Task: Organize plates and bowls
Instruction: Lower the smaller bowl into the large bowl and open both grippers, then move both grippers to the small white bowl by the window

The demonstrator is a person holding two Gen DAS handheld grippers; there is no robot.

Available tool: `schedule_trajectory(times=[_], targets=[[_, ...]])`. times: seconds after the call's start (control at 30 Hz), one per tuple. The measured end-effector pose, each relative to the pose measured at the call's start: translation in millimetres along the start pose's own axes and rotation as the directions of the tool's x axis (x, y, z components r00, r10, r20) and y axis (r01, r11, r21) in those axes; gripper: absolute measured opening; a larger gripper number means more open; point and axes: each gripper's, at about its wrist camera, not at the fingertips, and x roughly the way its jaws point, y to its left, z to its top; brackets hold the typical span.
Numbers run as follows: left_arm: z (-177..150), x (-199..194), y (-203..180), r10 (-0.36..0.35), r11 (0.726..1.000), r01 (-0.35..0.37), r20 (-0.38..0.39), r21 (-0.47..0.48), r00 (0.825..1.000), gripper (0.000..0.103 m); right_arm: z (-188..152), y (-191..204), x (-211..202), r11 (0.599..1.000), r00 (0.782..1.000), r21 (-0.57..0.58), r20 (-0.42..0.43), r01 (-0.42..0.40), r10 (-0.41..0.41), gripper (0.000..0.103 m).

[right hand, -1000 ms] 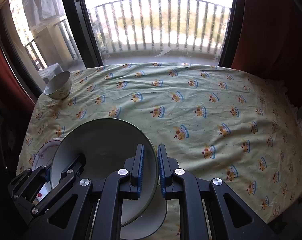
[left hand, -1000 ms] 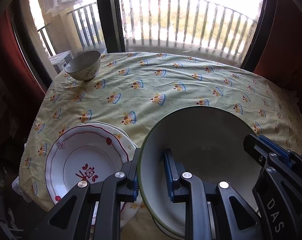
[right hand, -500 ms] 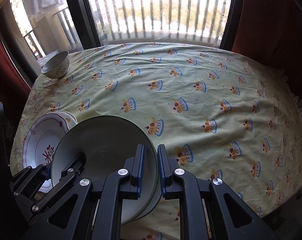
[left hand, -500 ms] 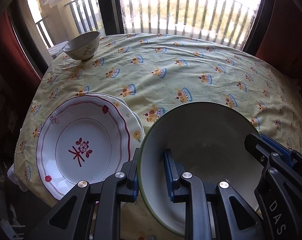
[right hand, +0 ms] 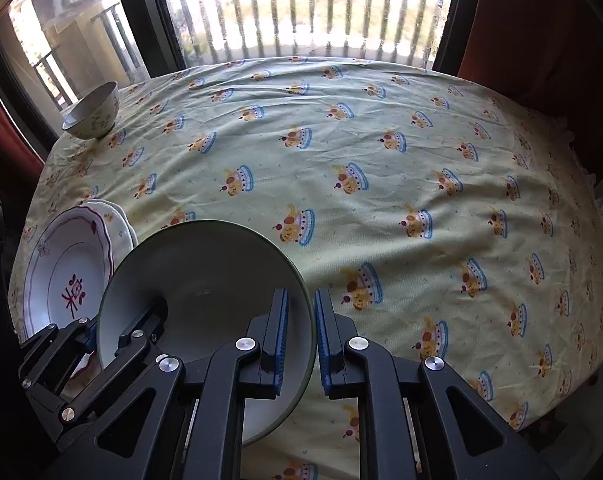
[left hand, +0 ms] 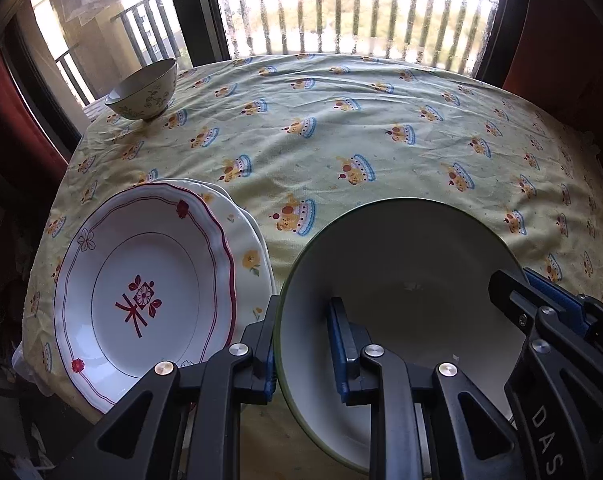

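Note:
Both grippers hold one large green-rimmed white bowl [left hand: 401, 280] above the table's near edge. My left gripper [left hand: 305, 344] is shut on its left rim. My right gripper [right hand: 301, 332] is shut on its right rim; the bowl also shows in the right wrist view [right hand: 205, 280]. A red-patterned plate [left hand: 141, 292] lies on a flowered plate [left hand: 249, 256] at the near left; the stack shows in the right wrist view [right hand: 69, 272] too. A small floral bowl [left hand: 145, 90] stands at the far left corner, also seen from the right [right hand: 93, 114].
The table carries a yellow cloth [left hand: 381, 140] with a crown print. A window and balcony railing [left hand: 341, 12] stand behind it. Red curtains [right hand: 541, 40] hang at both sides.
Both grippers and the big bowl have risen and pulled back. The plate stack at the left is now in fuller view, and the white plate seen under the bowl earlier no longer shows.

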Motion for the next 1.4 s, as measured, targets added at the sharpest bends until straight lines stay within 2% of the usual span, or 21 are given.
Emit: schedule_trajectory(times=[0.1,0.2,0.27,0.33,0.37,0.43,0.5,0.63,0.9,1.4], targets=[[0.6,1.0,1.4,-0.014,1.0,0.014,-0.007,-0.006,1.0,0.02,-0.3,0.7,0.5,1.0,1.0,0.005,-0.002,-0.004,0.004,0.02],[0.5,3.0,1.8,-0.043,0.999,0.042,-0.018,-0.011,0.999,0.031,-0.3,0.7,0.4,1.0,1.0,0.021,-0.008,-0.007,0.007,0.02],[1.2,3.5,2.7,-0.061,0.998,0.06,-0.028,-0.018,0.998,0.036,-0.2,-0.2,1.1,0.999,0.999,0.036,-0.014,-0.029,0.029,0.027],[3.3,1.1,4.1,-0.069,0.997,0.068,-0.026,-0.021,0.997,0.041,1.2,0.4,1.3,0.998,0.999,0.049,-0.024,-0.045,0.046,0.046],[5.2,-0.6,5.4,-0.066,0.998,0.065,-0.026,-0.024,0.997,0.043,2.4,1.7,-0.4,0.998,0.999,0.052,-0.019,-0.044,0.045,0.051],[10.2,-5.6,8.7,-0.069,0.997,0.069,-0.013,-0.027,0.998,0.061,6.3,4.1,-6.1,0.998,0.999,0.05,0.007,-0.035,0.034,0.062],[16.3,-12.0,12.0,-0.069,0.997,0.069,0.008,-0.019,0.998,0.064,11.8,5.9,-11.1,0.998,0.999,0.055,0.019,-0.038,0.037,0.069],[29.5,-19.1,24.3,-0.069,0.997,0.07,0.032,-0.019,0.997,0.074,24.9,15.3,-18.9,0.998,0.999,0.045,0.039,-0.033,0.031,0.077],[57.1,-20.9,72.1,-0.044,0.998,0.047,0.057,-0.046,0.997,0.077,53.6,59.7,-21.9,0.999,0.997,0.026,0.069,-0.045,0.044,0.079],[105.8,-13.0,167.2,-0.025,0.996,0.033,0.101,-0.083,0.995,0.078,109.4,157.3,-18.8,0.998,0.992,0.0,0.111,-0.059,0.059,0.079]])
